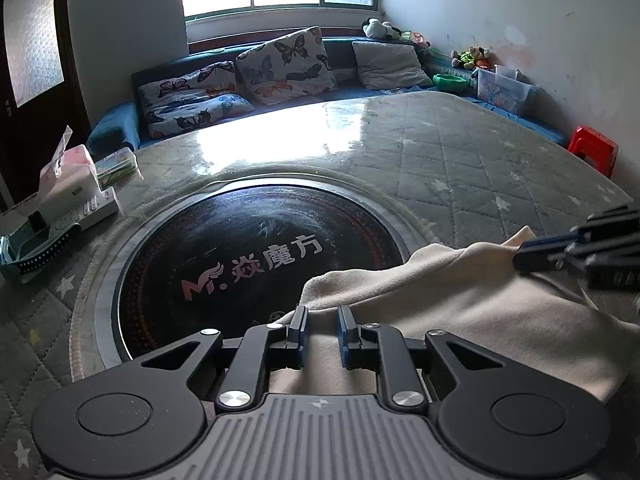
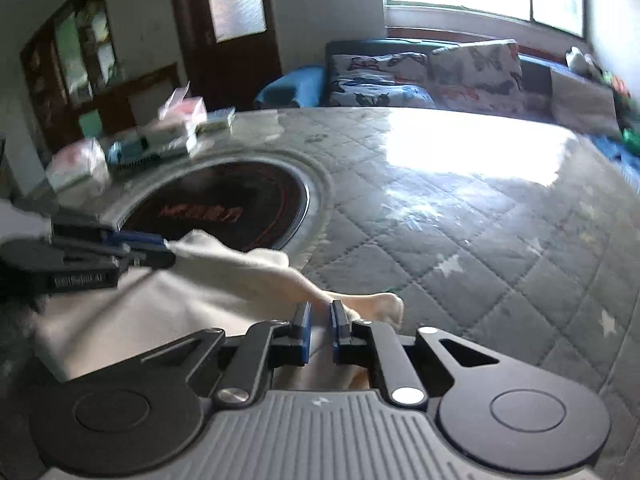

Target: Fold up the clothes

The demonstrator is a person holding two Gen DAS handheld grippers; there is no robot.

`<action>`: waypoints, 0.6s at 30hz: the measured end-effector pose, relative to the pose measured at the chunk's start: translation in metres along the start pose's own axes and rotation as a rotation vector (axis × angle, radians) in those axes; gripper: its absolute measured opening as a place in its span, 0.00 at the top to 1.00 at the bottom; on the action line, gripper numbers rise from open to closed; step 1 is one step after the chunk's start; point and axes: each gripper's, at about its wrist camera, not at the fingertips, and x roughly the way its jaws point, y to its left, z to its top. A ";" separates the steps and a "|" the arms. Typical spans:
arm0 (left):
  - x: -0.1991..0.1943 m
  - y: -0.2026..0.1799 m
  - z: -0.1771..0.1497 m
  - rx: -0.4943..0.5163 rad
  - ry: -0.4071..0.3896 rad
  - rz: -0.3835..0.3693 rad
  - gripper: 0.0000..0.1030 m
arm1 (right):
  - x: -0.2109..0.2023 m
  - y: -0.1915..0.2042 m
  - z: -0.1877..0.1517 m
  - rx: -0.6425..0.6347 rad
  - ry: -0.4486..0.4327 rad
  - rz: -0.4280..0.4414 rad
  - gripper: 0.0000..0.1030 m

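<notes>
A cream garment (image 1: 460, 304) lies bunched on the near side of a quilted table cover, partly over a round black plate. In the left wrist view my left gripper (image 1: 322, 330) is shut on a fold of the garment's near-left edge. My right gripper (image 1: 524, 254) comes in from the right edge and pinches the garment's far right corner. In the blurred right wrist view my right gripper (image 2: 319, 328) is shut on the cream garment (image 2: 180, 300), which is slightly lifted. The left gripper (image 2: 166, 250) holds another corner at the left.
The round black plate (image 1: 256, 264) with a logo is set into the grey quilted table cover (image 1: 460, 160). Tissue packs and boxes (image 1: 68, 184) crowd the left edge. Behind are a blue sofa with butterfly cushions (image 1: 280, 64) and a red stool (image 1: 592, 148).
</notes>
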 end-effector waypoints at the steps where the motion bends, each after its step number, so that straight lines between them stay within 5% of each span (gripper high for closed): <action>1: -0.002 -0.001 0.000 0.004 -0.003 0.001 0.83 | -0.003 -0.003 0.001 0.000 -0.005 -0.005 0.91; 18: -0.022 -0.106 -0.006 0.234 -0.076 -0.328 0.85 | 0.006 -0.018 0.003 -0.063 0.060 -0.005 0.90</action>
